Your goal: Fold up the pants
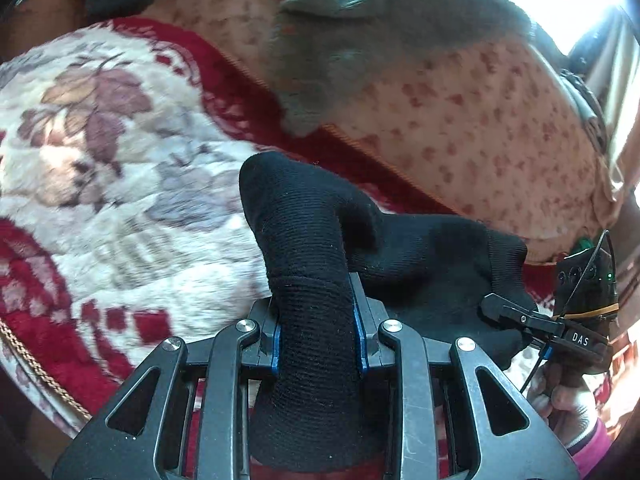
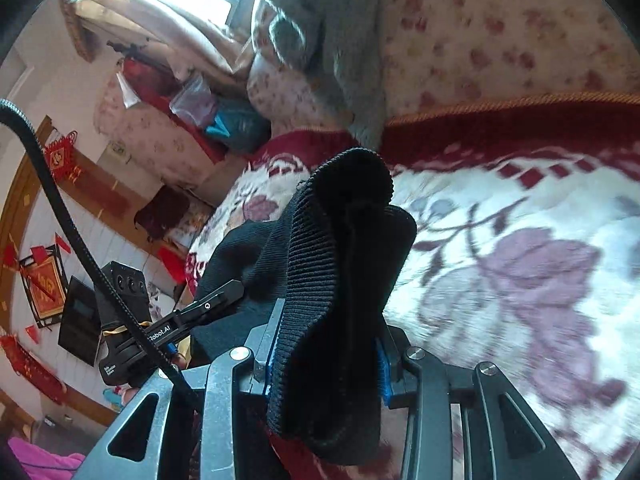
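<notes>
Pants: black ribbed knit (image 1: 320,280), bunched and lifted off the bed between your two tools; cloth ran from one tool across to the other.
Left hand-held gripper: (image 1: 318,332) clamped on a thick roll of the black cloth; blue pads (image 1: 276,344) pressed against it on both sides, with the roll standing up past the jaws and curling over at the top.
Right hand-held gripper: (image 2: 324,356) also clamped on the pants (image 2: 344,280); a ribbed hem edge stood up between the jaws and a fold hung down below them. Blue pad (image 2: 382,376) showed at the right side of the cloth.
Left view, other tool: you could see the right tool's finger (image 1: 516,314) biting the far corner of the same cloth at lower right, with your hand (image 1: 564,400) and a pink cuff (image 1: 592,444) under it.
Right view, other tool: the left tool's finger (image 2: 212,304) sat at the left, its tip against the black cloth.
Bed cover: plush blanket (image 1: 120,160), cream with mauve flowers and a dark red border, lay beneath the pants.
Behind it: pink flower-print sheet (image 1: 480,128) with a grey garment (image 1: 360,40) lying on it, well apart from the pants.
Room: red paper decorations (image 2: 60,160) on the wall in the right view; bright window at the top.
Image quality: blanket and background smeared by motion blur; the cloth in the jaws was sharp.
</notes>
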The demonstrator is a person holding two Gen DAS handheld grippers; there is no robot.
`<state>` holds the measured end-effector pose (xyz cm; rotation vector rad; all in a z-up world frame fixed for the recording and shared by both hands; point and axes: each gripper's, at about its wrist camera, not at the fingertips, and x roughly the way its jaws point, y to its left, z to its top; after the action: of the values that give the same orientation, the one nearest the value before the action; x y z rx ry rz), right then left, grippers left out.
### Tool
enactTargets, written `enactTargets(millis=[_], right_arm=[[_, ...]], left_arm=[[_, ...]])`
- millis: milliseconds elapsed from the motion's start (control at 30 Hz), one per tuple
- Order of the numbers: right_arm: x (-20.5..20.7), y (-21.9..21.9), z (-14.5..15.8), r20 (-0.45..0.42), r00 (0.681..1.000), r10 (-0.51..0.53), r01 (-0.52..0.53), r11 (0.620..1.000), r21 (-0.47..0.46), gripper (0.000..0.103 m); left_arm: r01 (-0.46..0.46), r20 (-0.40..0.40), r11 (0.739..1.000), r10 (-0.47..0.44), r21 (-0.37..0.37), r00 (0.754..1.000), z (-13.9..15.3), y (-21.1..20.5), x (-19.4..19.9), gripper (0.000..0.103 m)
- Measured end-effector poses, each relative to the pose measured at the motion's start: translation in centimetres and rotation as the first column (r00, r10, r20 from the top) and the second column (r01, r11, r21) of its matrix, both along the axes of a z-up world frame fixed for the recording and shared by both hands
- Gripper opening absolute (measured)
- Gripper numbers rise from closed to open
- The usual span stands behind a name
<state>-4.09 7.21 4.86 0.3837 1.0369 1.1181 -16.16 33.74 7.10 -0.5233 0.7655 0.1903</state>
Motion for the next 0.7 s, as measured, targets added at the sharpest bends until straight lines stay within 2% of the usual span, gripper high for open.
enactTargets(millis=[67, 133, 200, 267, 433, 533, 700], right_arm=[[0.1, 1.3, -0.8, -0.003, 1.0, 0.014, -0.014, 0.999, -0.033, 0.035], [0.0, 2.1, -1.7, 0.028, 1.0, 0.006, -0.003, 0.995, -0.096, 0.039], [-0.3, 2.3, -2.0, 0.072, 0.997, 0.014, -0.002, 0.986, -0.168, 0.047], [-0.9, 2.3, -2.1, 0.118, 0.992, 0.033, -0.005, 0.972, -0.235, 0.058], [-1.9, 0.9, -1.2, 0.195, 0.979, 0.063, -0.003, 0.956, -0.294, 0.058], [-2.2, 0.3, -0.1, 0.225, 0.973, 0.041, 0.032, 0.95, -0.311, 0.058], [-3.3, -0.5, 3.2, 0.277, 0.961, 0.01, 0.068, 0.96, -0.27, 0.058]], left_arm=[[-0.004, -0.032, 1.0, 0.003, -0.02, 0.999, -1.3, 0.8, 0.0, 0.026], [-0.007, -0.055, 0.999, 0.004, -0.05, 0.998, -2.4, 1.1, -0.2, 0.032], [-0.032, -0.075, 0.999, 0.03, -0.028, 0.997, -2.9, 1.2, -0.6, 0.053], [-0.051, -0.068, 0.999, 0.051, 0.005, 0.996, -3.1, 1.1, -1.3, 0.064], [-0.074, -0.082, 0.997, 0.076, 0.031, 0.994, -2.5, 0.8, -2.1, 0.066], [-0.094, -0.086, 0.99, 0.103, 0.102, 0.991, -1.4, 0.2, -2.4, 0.066], [-0.111, -0.079, 0.974, 0.128, 0.197, 0.989, 0.5, -1.8, -2.8, 0.066]])
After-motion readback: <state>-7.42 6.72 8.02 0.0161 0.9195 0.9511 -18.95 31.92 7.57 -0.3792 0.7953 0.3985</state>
